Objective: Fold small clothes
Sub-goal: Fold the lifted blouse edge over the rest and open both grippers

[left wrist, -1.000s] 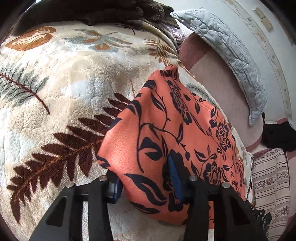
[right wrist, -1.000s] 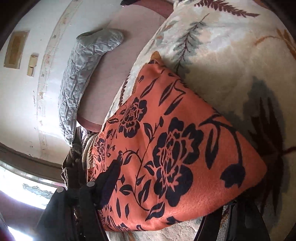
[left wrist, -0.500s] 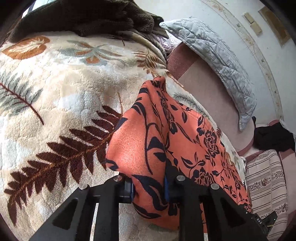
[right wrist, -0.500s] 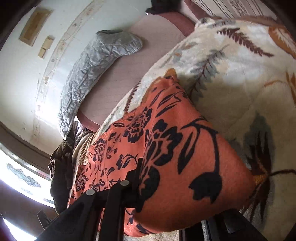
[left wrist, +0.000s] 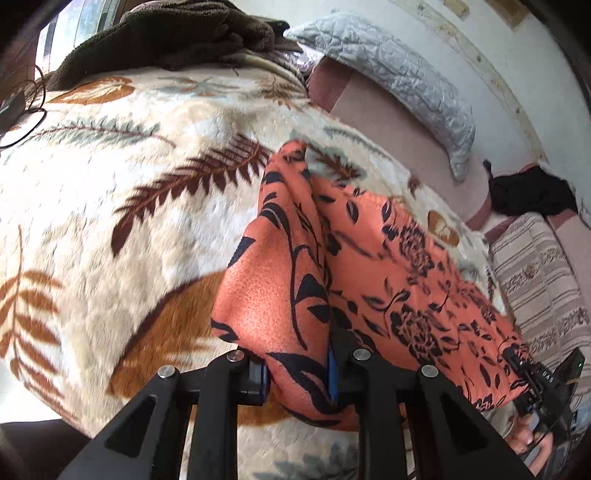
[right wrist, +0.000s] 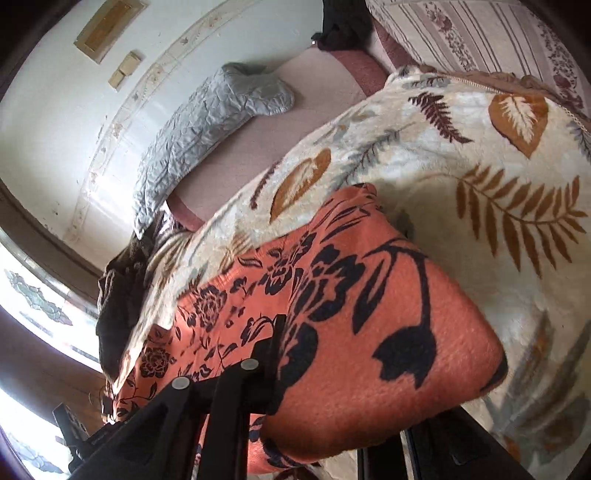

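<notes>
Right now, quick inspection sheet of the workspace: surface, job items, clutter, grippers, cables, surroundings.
Surface: plush cream leaf-print blanket covering the bed.
Job's things: one orange floral cloth, bunched and partly lifted off the blanket, a fold running up its middle.
Clutter: dark brown towel heaped at the blanket's far edge; black garment by the wall.
Grippers: left gripper shut on a cloth edge; right gripper has the cloth draped between its fingers, closure unclear.
Cables: thin black cable on the blanket's far left edge.
Surroundings: grey quilted pillow against a white wall; striped bedding beside the blanket.
</notes>
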`<state>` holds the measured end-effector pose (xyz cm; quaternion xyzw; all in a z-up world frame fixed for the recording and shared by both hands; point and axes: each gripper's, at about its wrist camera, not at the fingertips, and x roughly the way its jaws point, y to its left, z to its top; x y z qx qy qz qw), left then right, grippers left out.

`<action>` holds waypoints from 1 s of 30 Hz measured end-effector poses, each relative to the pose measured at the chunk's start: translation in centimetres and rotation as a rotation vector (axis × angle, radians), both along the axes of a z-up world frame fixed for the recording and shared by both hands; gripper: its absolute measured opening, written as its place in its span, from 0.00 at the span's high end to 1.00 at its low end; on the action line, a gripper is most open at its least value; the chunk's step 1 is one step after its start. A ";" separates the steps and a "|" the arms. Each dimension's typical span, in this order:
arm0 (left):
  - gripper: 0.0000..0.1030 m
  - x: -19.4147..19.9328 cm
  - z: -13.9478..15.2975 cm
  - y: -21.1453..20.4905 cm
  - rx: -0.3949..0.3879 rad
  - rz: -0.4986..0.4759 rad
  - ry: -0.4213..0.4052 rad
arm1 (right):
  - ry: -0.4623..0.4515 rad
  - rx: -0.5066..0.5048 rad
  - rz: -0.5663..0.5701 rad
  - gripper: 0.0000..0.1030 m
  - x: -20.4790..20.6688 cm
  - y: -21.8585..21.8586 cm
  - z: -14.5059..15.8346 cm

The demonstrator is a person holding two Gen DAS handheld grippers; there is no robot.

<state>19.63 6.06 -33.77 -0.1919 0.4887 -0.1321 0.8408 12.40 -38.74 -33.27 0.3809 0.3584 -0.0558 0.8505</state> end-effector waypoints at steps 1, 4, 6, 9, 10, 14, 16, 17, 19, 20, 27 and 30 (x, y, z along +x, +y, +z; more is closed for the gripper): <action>0.74 -0.4 -0.3 0.2 0.003 -0.010 0.018 | 0.046 0.009 0.015 0.81 -0.6 -0.2 -0.6; 0.66 -2.0 1.1 1.9 0.032 -0.020 -0.013 | 0.106 0.049 0.028 0.76 -2.8 -1.1 -1.8; 0.66 -3.3 2.9 3.2 0.071 -0.027 -0.053 | 0.101 0.057 0.007 0.72 -4.9 -2.4 -1.6; 0.65 -4.8 6.5 4.7 0.177 -0.018 -0.175 | 0.088 0.002 -0.045 0.72 -7.9 -4.3 0.0; 0.65 -4.9 7.8 4.8 0.210 -0.019 -0.224 | 0.092 -0.047 -0.080 0.72 -8.6 -4.9 0.8; 0.53 -2.2 11.8 2.8 0.229 -0.053 -0.340 | 0.039 -0.159 -0.125 0.70 -7.7 -5.9 4.3; 0.48 0.3 12.2 0.2 0.257 -0.092 -0.360 | 0.002 -0.132 -0.083 0.70 -5.0 -5.9 5.1; 0.48 1.7 11.9 -1.2 0.269 -0.100 -0.353 | -0.014 -0.118 -0.053 0.70 -3.4 -5.6 5.2; 0.48 4.7 10.4 -3.7 0.261 -0.128 -0.310 | 0.008 -0.115 -0.015 0.70 0.4 -4.8 4.8; 0.48 6.3 9.4 -4.8 0.242 -0.150 -0.270 | 0.030 -0.127 0.000 0.70 2.3 -4.2 4.3; 0.48 13.4 1.8 -7.9 0.356 -0.131 -0.121 | 0.101 -0.086 0.021 0.70 10.6 -2.5 -0.4; 0.48 15.5 -1.7 -7.1 0.412 -0.095 -0.026 | 0.135 -0.050 0.032 0.70 12.2 -2.5 -2.4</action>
